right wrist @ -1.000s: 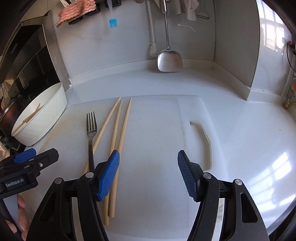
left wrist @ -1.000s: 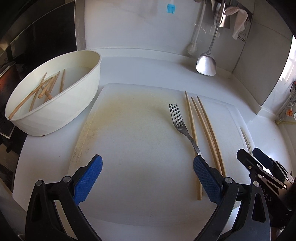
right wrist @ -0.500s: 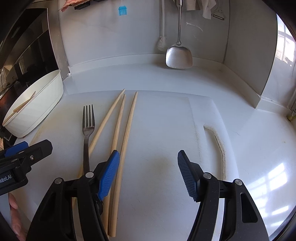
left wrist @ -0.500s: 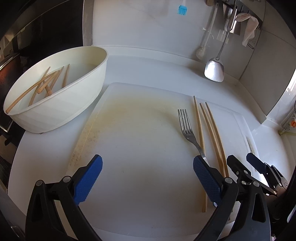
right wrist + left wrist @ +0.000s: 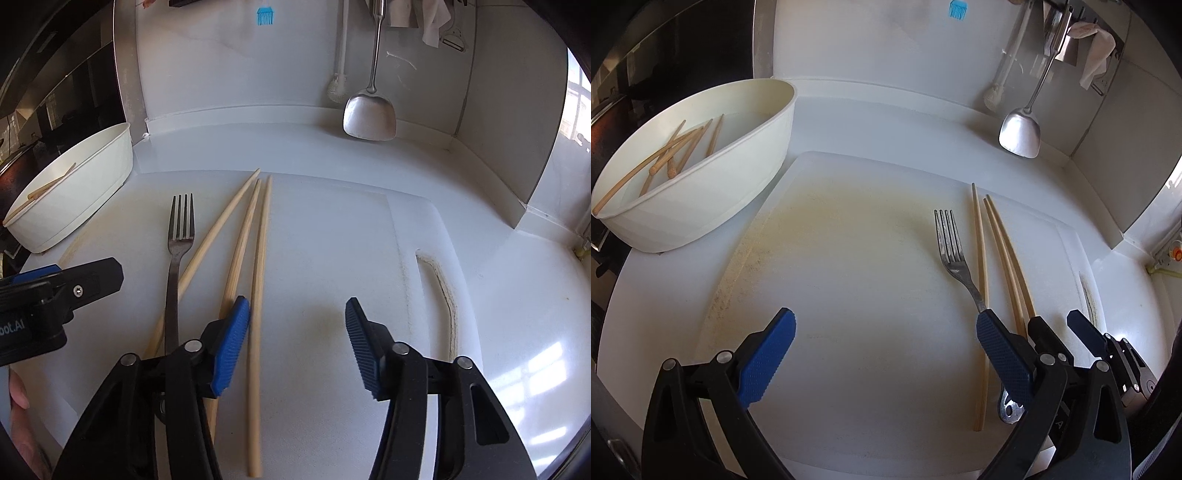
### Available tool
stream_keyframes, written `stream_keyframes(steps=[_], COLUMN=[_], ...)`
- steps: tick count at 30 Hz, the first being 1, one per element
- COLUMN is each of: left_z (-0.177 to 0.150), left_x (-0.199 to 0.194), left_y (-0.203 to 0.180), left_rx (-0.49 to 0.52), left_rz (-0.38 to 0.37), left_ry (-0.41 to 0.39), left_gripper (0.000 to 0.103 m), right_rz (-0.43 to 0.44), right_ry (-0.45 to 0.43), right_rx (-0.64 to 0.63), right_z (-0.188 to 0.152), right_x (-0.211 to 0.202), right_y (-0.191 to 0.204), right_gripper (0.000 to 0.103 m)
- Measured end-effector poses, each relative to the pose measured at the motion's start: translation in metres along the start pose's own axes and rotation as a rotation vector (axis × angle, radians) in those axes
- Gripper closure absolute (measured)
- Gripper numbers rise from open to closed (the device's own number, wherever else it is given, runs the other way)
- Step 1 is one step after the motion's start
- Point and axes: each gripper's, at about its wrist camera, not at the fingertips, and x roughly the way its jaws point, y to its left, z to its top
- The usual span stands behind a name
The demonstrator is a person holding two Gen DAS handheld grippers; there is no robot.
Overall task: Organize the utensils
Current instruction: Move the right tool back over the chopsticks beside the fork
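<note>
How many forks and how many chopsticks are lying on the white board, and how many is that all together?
Forks: 1
Chopsticks: 3
Total on the cutting board: 4
More chopsticks lie in the white tub, not counted here.

Long pale wooden chopsticks (image 5: 258, 280) – bare matt wood, fine grain, no lacquer. Grey metal fork (image 5: 177, 258): dull brushed steel, tines streaked. White plastic cutting board (image 5: 857, 295) – matt, scuffed, with yellow-brown staining toward its left side and along the handle slot. White tabletop (image 5: 517, 332): smooth, semi-gloss, mirrors window light. Cream oval plastic tub (image 5: 731, 184), satin, faintly ribbed wall. Hanging steel spatula (image 5: 369, 118), polished, reflective. Right gripper (image 5: 297, 345): fingers of matt black plastic, pads (image 5: 231, 350) of blue ribbed rubber; left gripper (image 5: 886, 360) has blue pads with stippled texture.
</note>
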Motion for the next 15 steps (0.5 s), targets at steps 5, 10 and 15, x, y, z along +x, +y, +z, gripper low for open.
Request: stream_keyframes(steps=[5, 10, 15], left_z=[0.0, -0.002, -0.005], left_x=[0.006, 0.01, 0.019], left_y=[-0.01, -0.022, -0.032], left_rx=[-0.007, 0.022, 0.041], left_rz=[-0.01, -0.004, 0.006], left_ry=[0.008, 0.008, 0.022], left_gripper=[0.006, 0.006, 0.006], right_rz=[-0.027, -0.04, -0.038], right_ry=[-0.014, -0.015, -0.012], right_rx=[-0.003, 0.019, 0.04], right_z=[-0.003, -0.005, -0.008], right_x=[-0.003, -0.005, -0.006], right_y=[-0.007, -0.019, -0.027], right_gripper=[0.063, 0.063, 0.063])
